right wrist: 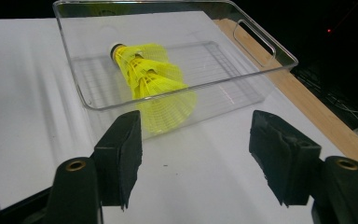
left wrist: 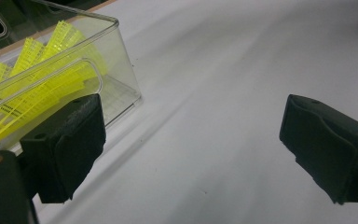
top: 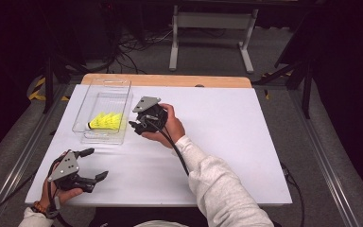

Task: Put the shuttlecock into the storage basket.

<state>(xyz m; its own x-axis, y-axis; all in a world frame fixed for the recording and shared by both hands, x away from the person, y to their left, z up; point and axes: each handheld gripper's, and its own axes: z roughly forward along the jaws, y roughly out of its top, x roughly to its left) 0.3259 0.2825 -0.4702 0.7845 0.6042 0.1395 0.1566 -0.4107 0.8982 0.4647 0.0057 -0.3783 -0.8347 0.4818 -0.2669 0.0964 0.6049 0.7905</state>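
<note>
Yellow shuttlecocks rest in the clear bin as your grippers stand off, empty.

High view: the stacked shuttlecocks (top: 105,121) lie on their side in the clear bin (top: 105,85) at the table's (top: 227,142) ten o'clock, likely gathered there for storage; your right gripper (top: 137,125) sits just off the bin's three o'clock side, your left gripper (top: 94,163) waits at seven o'clock. Left gripper view: jaws wide apart, gripping nothing, the bin at ten o'clock. Right gripper view: jaws apart over bare table, touching nothing, the shuttlecocks at twelve o'clock behind the bin wall.
</note>
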